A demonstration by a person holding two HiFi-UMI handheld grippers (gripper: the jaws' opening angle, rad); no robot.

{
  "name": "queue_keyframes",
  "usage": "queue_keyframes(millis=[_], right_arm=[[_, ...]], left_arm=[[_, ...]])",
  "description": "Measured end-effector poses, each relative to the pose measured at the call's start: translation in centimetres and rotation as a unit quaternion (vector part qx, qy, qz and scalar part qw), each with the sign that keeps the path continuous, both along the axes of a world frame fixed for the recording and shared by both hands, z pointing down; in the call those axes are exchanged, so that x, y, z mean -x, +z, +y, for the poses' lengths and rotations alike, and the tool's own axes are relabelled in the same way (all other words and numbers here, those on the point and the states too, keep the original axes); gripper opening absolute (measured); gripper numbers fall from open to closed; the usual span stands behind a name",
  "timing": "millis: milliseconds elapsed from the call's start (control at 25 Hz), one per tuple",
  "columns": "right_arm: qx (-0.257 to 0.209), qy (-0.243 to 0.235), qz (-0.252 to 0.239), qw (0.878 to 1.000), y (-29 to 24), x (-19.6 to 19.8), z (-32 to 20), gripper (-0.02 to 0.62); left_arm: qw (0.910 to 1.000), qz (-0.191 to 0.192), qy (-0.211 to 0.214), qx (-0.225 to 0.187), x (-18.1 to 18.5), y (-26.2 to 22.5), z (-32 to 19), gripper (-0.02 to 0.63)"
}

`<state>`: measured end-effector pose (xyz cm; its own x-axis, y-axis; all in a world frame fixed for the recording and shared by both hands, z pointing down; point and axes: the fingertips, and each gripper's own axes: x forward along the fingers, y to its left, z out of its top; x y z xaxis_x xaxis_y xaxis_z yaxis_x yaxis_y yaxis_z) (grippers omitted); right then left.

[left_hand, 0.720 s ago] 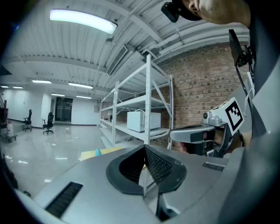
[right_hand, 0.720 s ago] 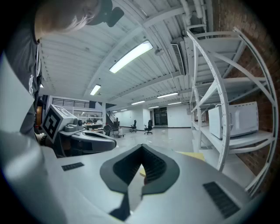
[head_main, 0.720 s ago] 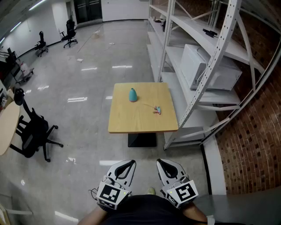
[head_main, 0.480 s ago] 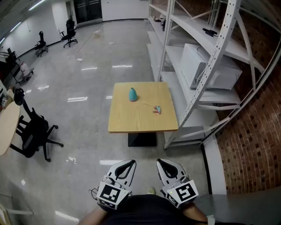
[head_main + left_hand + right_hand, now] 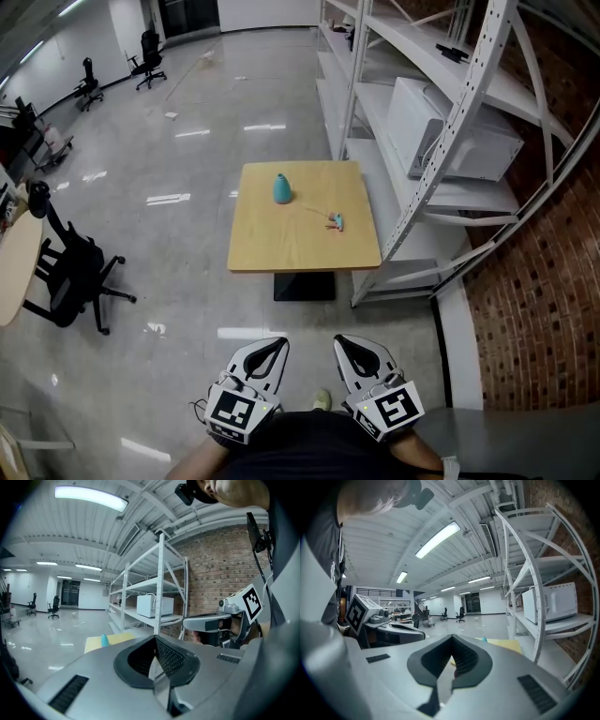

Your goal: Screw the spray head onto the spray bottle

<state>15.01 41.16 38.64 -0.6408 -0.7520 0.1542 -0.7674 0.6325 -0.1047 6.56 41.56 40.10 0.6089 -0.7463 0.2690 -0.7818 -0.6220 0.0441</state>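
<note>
Both tools sit low at the near edge of the head view, side by side in front of the person's body. The left hand-held gripper point(image 5: 267, 349) has its jaws pressed together with nothing between them, as its own view point(image 5: 157, 660) shows. The right hand-held gripper point(image 5: 354, 351) is likewise closed and empty point(image 5: 451, 660). Both are well apart from the square wooden counter point(image 5: 281, 248), which stands ahead on the glossy floor point(image 5: 178, 141). The teal bottle point(image 5: 281, 188) stands upright near the counter's far edge, left of centre, with no head on it. The spray head point(image 5: 335, 222) lies on its side to the bottle's right and nearer the person, apart from it, its thin tube reaching toward the bottle. A white rack point(image 5: 441, 122) stands just beside the counter's right edge, and a black chair point(image 5: 70, 277) is off to the left.
</note>
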Motion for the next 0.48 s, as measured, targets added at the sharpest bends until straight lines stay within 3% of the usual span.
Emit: queue_keyframes(millis=[480], right_arm=[[0.005, -0.032, -0.05, 0.998, 0.9, -4.1, -4.3, 0.0]], left_arm=[[0.9994, -0.018, -0.028, 0.013, -3.7, 1.1, -4.3, 0.003]])
